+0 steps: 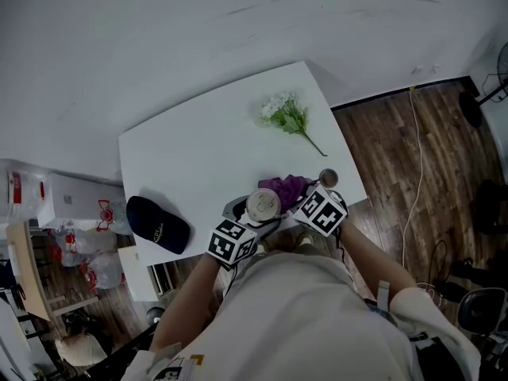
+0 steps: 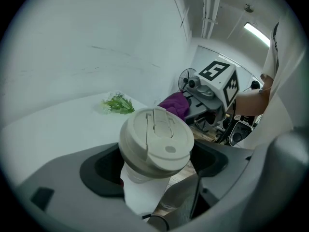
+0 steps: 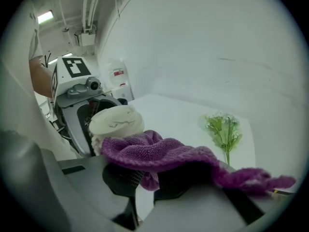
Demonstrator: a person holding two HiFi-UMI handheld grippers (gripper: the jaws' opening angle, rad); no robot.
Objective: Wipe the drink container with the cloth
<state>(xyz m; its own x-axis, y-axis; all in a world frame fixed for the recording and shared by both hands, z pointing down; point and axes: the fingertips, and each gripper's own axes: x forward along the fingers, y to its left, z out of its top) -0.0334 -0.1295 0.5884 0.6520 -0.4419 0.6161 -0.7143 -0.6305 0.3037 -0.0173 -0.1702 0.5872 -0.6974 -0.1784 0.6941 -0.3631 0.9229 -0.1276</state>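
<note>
Starting at the left of the head view, a dark cap (image 1: 157, 224) lies on the white table (image 1: 198, 149), near its front left corner. Next along, at the table's front edge, the left gripper (image 1: 252, 217) has its jaws clamped around the drink container (image 1: 263, 205). It's a white cup with a pale lid, standing upright! The left gripper view confirms it: the cup (image 2: 155, 144) sits squarely between the two dark pads, gripped on the body below the lid. Right beside the lid comes the purple cloth (image 1: 287, 187), pinched in the right gripper (image 1: 298, 198), jaws closed on it. In the right gripper view the cloth (image 3: 169, 153) drapes over both jaws, a fold hanging down between them, with its left end up by the cup's side; whether it touches, I cannot tell. Farther back on the table, toward the upper right, a sprig of flowers (image 1: 287, 116) lies well apart from the action.
</note>
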